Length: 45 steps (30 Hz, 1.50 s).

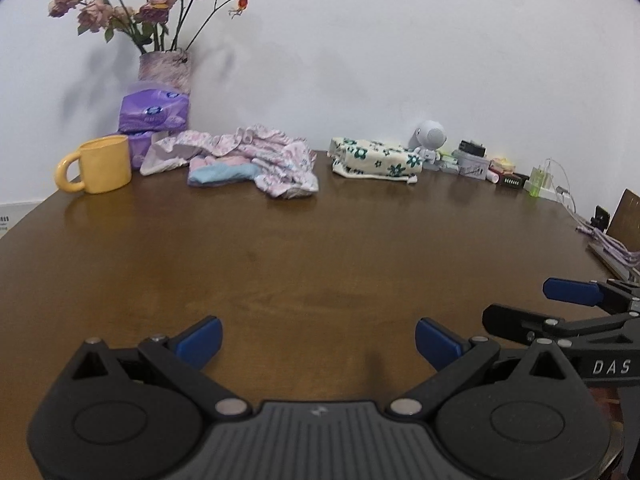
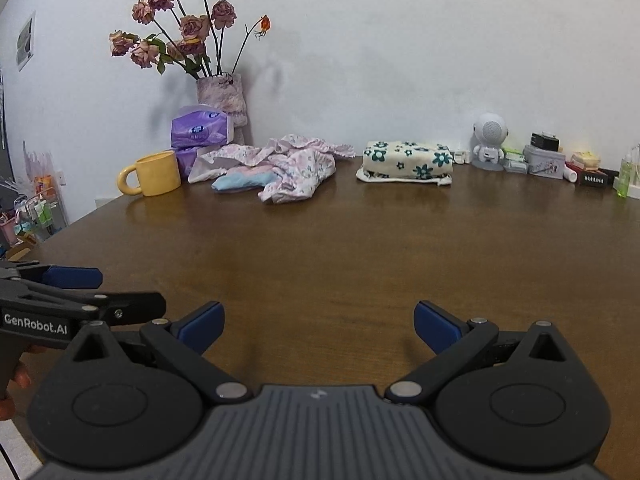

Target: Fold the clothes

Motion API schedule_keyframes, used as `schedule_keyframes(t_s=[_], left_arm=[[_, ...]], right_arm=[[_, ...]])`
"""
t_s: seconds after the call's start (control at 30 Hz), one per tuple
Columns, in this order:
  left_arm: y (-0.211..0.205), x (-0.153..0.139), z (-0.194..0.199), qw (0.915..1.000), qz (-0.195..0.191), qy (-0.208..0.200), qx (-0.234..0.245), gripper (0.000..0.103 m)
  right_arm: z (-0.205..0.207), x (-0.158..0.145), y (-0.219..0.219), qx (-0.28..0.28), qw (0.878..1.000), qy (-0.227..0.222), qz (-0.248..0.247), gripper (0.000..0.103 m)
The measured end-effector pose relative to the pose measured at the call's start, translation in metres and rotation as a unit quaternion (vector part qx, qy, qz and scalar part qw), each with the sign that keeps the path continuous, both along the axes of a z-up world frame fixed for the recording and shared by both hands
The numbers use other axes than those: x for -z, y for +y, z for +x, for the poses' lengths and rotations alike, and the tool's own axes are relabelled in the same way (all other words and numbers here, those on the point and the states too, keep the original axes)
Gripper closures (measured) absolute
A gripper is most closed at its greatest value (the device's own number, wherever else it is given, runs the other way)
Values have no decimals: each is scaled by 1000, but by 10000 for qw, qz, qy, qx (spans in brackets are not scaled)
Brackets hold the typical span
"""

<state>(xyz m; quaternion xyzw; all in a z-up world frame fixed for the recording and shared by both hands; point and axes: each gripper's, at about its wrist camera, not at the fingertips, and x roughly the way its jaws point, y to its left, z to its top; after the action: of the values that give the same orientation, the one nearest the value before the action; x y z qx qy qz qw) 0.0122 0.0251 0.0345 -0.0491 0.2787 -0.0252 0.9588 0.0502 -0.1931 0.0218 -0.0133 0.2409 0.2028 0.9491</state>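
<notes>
A crumpled heap of pink floral clothes point(image 1: 256, 156) with a pale blue piece in it lies at the far side of the brown table point(image 1: 304, 248), also seen in the right wrist view as the heap point(image 2: 288, 168). To its right rests a folded cream cloth with green flowers point(image 1: 376, 158) point(image 2: 406, 160). My left gripper point(image 1: 318, 340) hovers open over the near table, nothing between its blue pads. My right gripper point(image 2: 318, 326) is open and empty too, beside the left one. Each gripper shows at the edge of the other's view.
A yellow mug point(image 1: 98, 164) stands left of the heap, with purple tissue packs point(image 1: 154, 114) and a vase of dried roses point(image 1: 166, 70) behind. A small white robot figure point(image 1: 430, 140), tins and bottles line the back right. Cables point(image 1: 608, 240) lie at the right edge.
</notes>
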Motion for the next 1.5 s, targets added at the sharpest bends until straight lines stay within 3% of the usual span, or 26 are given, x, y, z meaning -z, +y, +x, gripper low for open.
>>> schedule_keyframes(t_s=[0.33, 1.1, 1.4, 1.5], left_arm=[[7, 18, -20, 9998, -45, -16, -212, 0], [-9, 33, -23, 9997, 195, -162, 18, 0], [2, 28, -17, 9996, -244, -79, 148, 0], [-1, 29, -15, 9998, -125, -107, 85, 0]], right_arm=[[-17, 19, 3, 77, 9999, 121, -2, 0], [-31, 32, -3, 256, 9994, -163, 184, 0], [-27, 31, -3, 318, 9991, -205, 166, 0], [-27, 31, -1, 323, 9991, -253, 137, 0]])
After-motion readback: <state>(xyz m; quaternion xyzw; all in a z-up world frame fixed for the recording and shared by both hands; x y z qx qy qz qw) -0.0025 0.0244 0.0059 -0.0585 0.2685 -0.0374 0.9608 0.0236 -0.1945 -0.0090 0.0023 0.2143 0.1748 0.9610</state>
